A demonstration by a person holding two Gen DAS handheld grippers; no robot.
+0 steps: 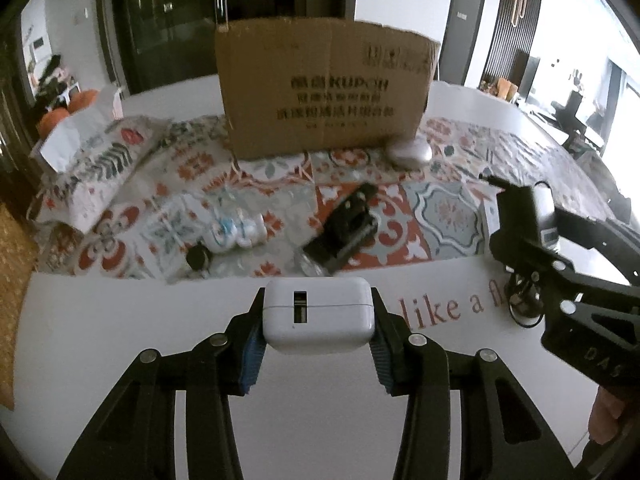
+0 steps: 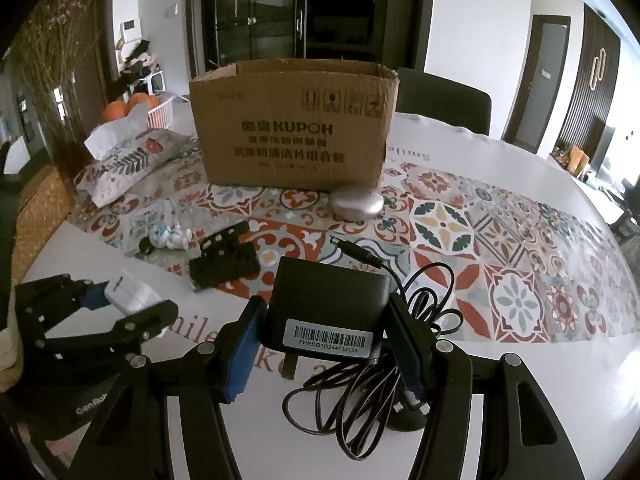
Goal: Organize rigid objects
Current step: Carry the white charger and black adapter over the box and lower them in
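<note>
My left gripper (image 1: 318, 320) is shut on a white charger block (image 1: 318, 316), held above the white table near its front edge; it also shows at the left of the right wrist view (image 2: 128, 294). My right gripper (image 2: 324, 332) is shut on a black power adapter (image 2: 328, 304) with a barcode label; its coiled black cable (image 2: 360, 392) hangs below. The right gripper shows at the right of the left wrist view (image 1: 520, 236). An open cardboard box (image 2: 292, 128) stands at the back on the patterned mat. A black clip-like part (image 2: 224, 260), a small white and blue figurine (image 2: 170, 238) and a silver oval case (image 2: 356, 202) lie on the mat.
A floral tissue pouch (image 2: 128, 160) lies left of the box. A white basket with orange fruit (image 2: 156, 110) stands behind it. A dark chair (image 2: 444, 100) stands behind the table at the right. The patterned mat (image 2: 500, 240) covers the table's middle.
</note>
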